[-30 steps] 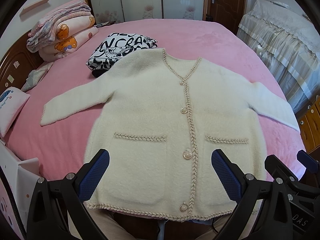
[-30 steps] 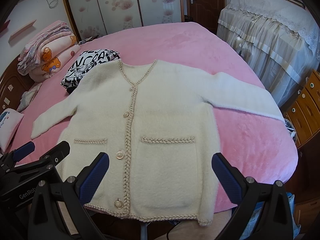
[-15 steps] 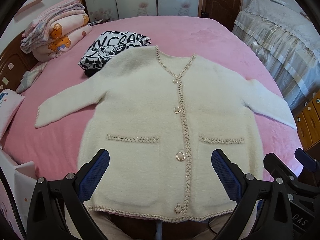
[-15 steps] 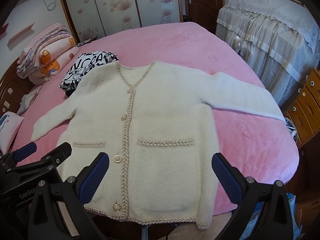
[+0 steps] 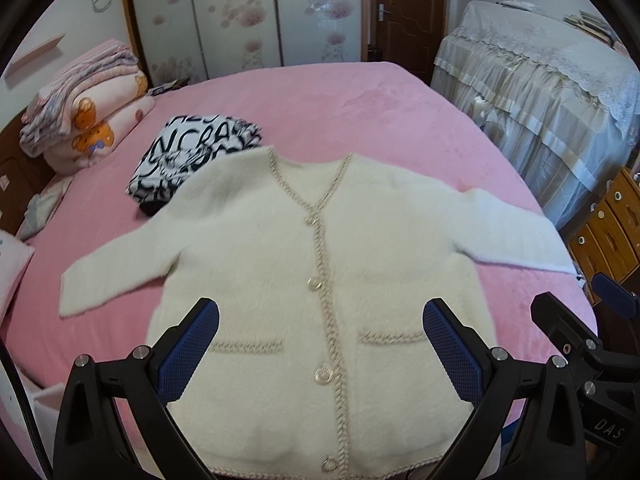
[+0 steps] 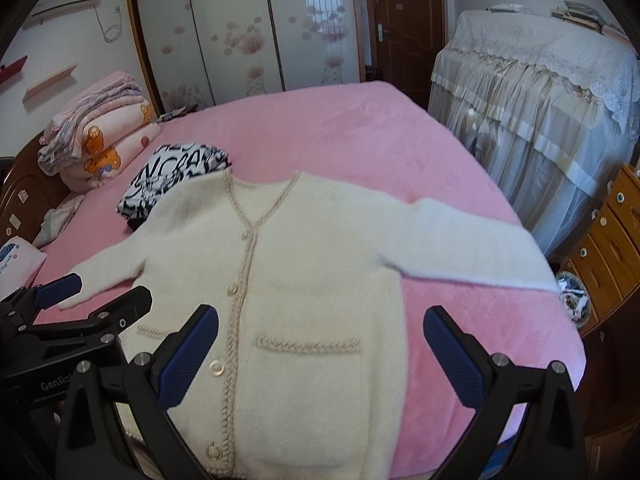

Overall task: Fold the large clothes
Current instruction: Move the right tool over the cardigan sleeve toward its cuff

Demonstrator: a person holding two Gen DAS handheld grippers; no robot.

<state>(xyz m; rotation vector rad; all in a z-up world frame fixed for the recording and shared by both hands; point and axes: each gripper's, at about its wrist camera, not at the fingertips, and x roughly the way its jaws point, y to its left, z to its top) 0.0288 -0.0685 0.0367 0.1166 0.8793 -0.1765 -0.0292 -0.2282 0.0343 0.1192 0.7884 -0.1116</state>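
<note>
A cream fluffy cardigan [image 5: 280, 248] [image 6: 320, 264] with braided trim, round buttons and two front pockets lies flat and buttoned on the pink bed [image 5: 340, 112] [image 6: 352, 132], both sleeves spread out. My left gripper [image 5: 320, 352] hovers open above the lower front, over the pockets, holding nothing. My right gripper [image 6: 320, 354] is open too, above the cardigan's right pocket and hem side. The left gripper shows at the left edge of the right wrist view, and the right gripper at the right edge of the left wrist view.
A folded black-and-white printed garment [image 5: 192, 156] lies by the cardigan's left shoulder. Folded quilts [image 5: 84, 120] are stacked at the headboard side. A lace-draped piece of furniture [image 6: 540, 112] and a wooden drawer chest [image 6: 608, 248] stand right of the bed.
Both grippers have tilted upward and moved forward over the cardigan; the hem has slid toward the bottom of both views. The cardigan itself has not moved.
</note>
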